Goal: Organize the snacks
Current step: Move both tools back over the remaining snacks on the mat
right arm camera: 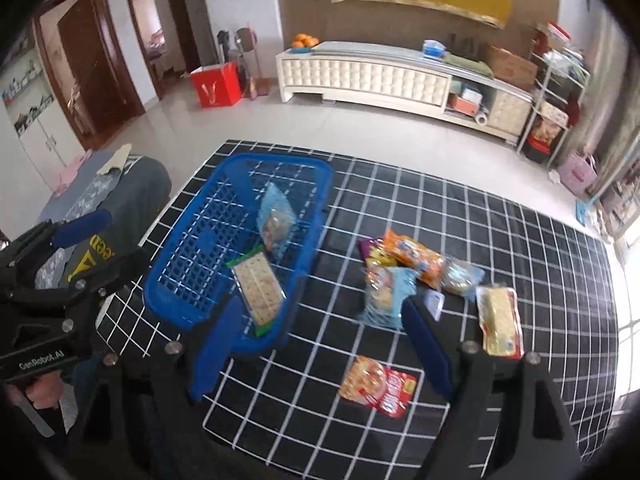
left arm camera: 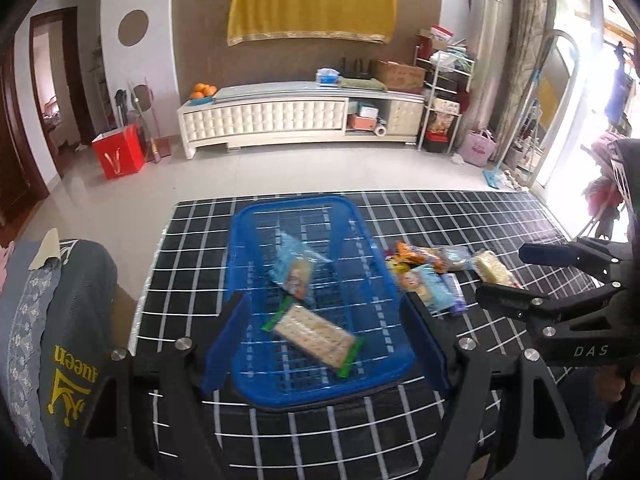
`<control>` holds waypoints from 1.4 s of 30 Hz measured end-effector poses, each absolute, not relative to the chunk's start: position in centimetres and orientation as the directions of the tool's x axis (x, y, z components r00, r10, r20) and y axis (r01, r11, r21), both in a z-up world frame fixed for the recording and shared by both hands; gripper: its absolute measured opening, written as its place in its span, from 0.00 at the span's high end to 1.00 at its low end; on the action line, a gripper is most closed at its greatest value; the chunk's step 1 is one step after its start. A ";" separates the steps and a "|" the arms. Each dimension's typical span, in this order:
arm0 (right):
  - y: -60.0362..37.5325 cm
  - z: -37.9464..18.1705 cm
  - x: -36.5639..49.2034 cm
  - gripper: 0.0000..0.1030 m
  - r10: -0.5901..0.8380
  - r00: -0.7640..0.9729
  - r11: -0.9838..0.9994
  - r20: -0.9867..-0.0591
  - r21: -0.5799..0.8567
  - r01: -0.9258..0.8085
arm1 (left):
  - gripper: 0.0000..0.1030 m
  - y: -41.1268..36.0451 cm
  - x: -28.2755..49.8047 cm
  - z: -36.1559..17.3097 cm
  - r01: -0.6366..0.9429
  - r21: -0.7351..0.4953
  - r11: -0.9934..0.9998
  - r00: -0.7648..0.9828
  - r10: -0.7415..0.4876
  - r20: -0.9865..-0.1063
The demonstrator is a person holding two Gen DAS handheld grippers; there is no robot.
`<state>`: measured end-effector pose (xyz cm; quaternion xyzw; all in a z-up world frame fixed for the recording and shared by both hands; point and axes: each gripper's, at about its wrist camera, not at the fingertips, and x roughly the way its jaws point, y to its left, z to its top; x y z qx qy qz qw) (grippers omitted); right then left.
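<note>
A blue plastic basket [left arm camera: 296, 202] stands on the black grid-pattern table [left arm camera: 460, 216]. In it lie a cracker pack with green ends [left arm camera: 316, 334] and a light blue snack pack [left arm camera: 294, 266]. My left gripper [left arm camera: 324, 344] hovers open over the basket's near end, holding nothing. Right of the basket lies a pile of snacks: an orange pack [right arm camera: 414, 256], a light blue pack [right arm camera: 386, 292], a round pastry pack [right arm camera: 460, 276], a yellow pack [right arm camera: 500, 320] and a red pack [right arm camera: 378, 386]. My right gripper [right arm camera: 322, 350] hangs open and empty between the basket [right arm camera: 280, 159] and the pile.
A chair with a grey cover [left arm camera: 68, 320] stands against the table's left edge. Beyond the table's far edge are tiled floor, a white cabinet [left arm camera: 280, 116] and a red box [left arm camera: 118, 152]. Bare cloth lies in front of the red pack.
</note>
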<state>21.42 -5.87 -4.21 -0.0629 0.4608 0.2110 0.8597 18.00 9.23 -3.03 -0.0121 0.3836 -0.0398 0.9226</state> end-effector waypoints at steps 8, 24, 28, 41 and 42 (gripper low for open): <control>-12.0 -4.2 21.1 0.17 0.285 0.513 0.934 -0.810 0.114 -0.339 | 0.16 3.4 19.2 -3.2 0.150 -0.045 0.988 0.684 -0.137 -0.716; -22.8 -8.0 23.3 0.17 0.280 0.473 0.956 -0.836 0.196 -0.219 | 0.16 -6.3 24.7 -7.4 0.197 -0.088 0.976 0.527 -0.181 -0.830; -24.7 -9.2 24.6 0.17 0.279 0.448 0.958 -0.849 0.217 -0.186 | 0.16 -7.6 26.3 -8.6 0.175 -0.126 0.976 0.479 -0.196 -0.856; -26.7 -13.5 29.2 0.17 0.307 0.329 0.950 -0.893 0.266 -0.164 | 0.16 -8.8 31.9 -13.5 0.035 -0.167 0.985 0.298 -0.170 -0.939; -26.7 -13.9 29.7 0.17 0.311 0.318 0.948 -0.896 0.271 -0.165 | 0.16 -8.6 32.6 -14.6 -0.008 -0.179 0.984 0.262 -0.171 -0.950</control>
